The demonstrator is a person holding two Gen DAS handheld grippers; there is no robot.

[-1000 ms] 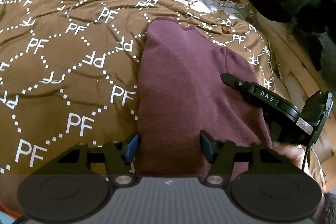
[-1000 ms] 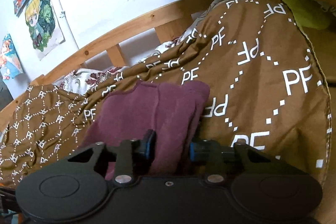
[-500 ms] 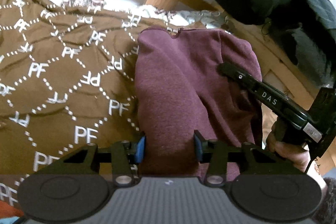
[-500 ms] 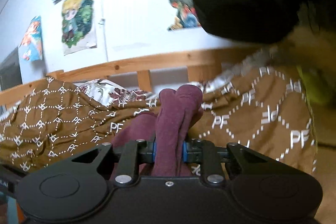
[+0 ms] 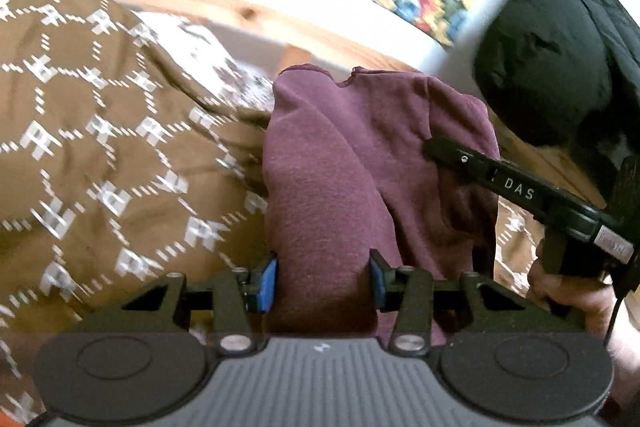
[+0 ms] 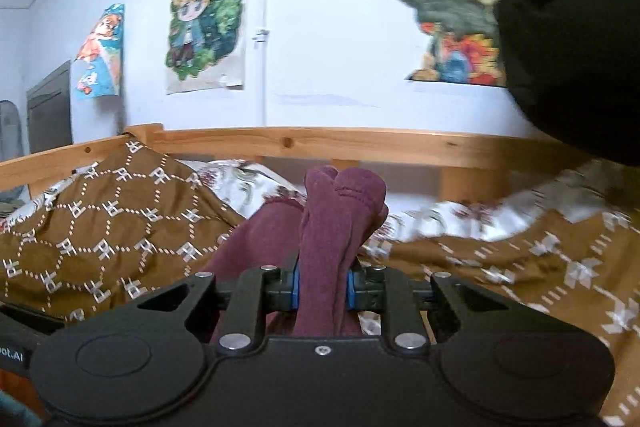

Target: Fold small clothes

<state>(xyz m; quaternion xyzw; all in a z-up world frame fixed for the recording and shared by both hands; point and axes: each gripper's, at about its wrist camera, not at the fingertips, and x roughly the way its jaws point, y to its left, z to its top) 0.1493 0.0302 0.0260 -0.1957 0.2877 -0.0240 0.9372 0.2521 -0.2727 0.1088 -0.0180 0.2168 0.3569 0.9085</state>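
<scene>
Bedroom, wooden bed frame (image 6: 320, 143), wall posters (image 6: 206, 23)

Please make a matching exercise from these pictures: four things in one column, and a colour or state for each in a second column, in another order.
Things:
1. garment
2. bedspread
3. right gripper
4. bed rail

Descriptions:
A. light wood
B. brown with white letters
C. maroon
D. shut on bunched cloth

Pairs: 1-C, 2-B, 3-D, 4-A
</scene>
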